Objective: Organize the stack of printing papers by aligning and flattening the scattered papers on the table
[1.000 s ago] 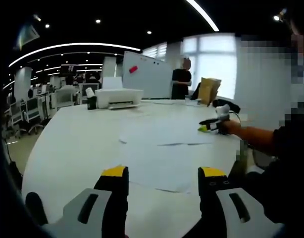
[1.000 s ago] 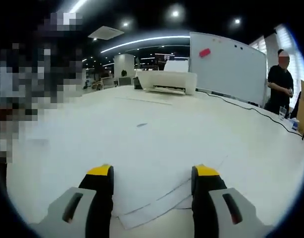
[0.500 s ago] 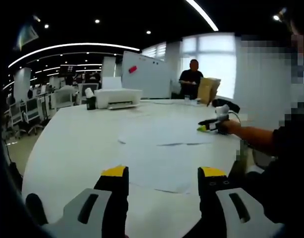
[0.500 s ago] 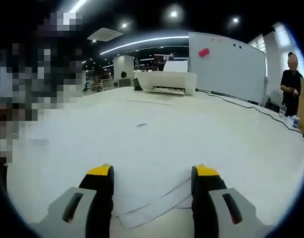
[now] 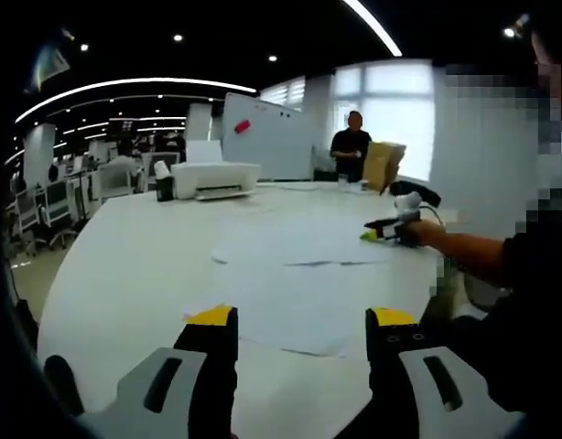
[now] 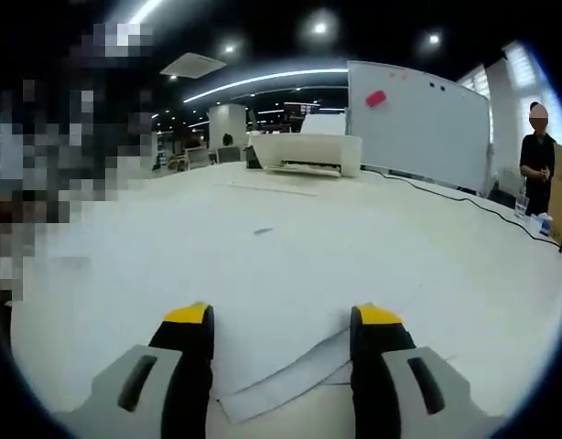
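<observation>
The big white oval bench (image 5: 125,265) took up most of the room in front of me, and across its middle lay the loose white printing papers (image 5: 299,274), fanned out flat with their edges out of line, some sheets reaching toward the far side and one corner poking out toward the person holding the tools. Beyond them stood a tall white whiteboard (image 6: 418,119) with a small red block stuck on it, and nearer, at the far edge of the bench, a white desktop printer (image 6: 308,151). A person in dark clothes (image 6: 537,155) stood off by the window beside a brown cardboard box (image 5: 386,165). The left claw (image 5: 301,322) hovered with its yellow-tipped jaws wide apart and nothing between them, the nearest sheet lying straight ahead and just past its tips. The right claw (image 6: 281,320) was likewise spread wide and empty, low over the overlapping sheet edges that ran slantwise between its jaws. In the left gripper view that right claw (image 5: 382,229) sat at the papers' far right edge. I judged the sheets' long run lay crosswise between the two claws, so squaring the stack would call for pushing in from both sides.
</observation>
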A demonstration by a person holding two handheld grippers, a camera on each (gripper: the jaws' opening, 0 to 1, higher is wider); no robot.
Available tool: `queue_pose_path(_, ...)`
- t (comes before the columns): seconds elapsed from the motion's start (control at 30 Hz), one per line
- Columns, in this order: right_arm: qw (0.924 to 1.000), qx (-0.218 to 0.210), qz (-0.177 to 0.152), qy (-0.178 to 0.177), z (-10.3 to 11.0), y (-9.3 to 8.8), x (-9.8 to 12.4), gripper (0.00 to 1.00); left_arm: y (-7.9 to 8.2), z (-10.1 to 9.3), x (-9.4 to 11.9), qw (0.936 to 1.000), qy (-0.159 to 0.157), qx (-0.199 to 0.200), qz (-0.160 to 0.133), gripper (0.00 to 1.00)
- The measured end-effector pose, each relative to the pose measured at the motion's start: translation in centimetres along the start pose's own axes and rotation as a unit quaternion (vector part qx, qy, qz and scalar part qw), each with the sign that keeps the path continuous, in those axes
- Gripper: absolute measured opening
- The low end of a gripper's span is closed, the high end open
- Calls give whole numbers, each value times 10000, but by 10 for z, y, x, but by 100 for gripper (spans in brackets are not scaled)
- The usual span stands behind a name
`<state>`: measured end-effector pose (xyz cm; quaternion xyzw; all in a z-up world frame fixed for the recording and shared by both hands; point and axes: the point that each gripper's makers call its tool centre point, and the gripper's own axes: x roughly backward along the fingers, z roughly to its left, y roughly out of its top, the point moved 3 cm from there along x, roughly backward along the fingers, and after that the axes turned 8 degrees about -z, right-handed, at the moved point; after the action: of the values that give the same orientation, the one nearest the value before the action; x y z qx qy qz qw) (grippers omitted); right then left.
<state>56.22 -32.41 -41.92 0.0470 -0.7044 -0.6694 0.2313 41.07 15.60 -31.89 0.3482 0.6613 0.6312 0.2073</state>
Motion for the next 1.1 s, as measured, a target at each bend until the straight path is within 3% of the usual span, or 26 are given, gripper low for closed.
queue_pose_path(0.07,10000,-1,-6,-3,0,0,0,54,0,0,0,10000,-5,-6,14,59)
queue_pose_path(0.2,9999,30,-35,100,3,0,-1,41,2,0,1,10000,-1,-12,-13,59)
queue_pose_path(0.9,9997,76,-55,218,8,3,-1,25,0,0,2,10000,4,10,-31,59)
queue_pose_path(1.1,9997,119,-45,226,10,3,0,14,-2,1,0,10000,-8,16,-19,59)
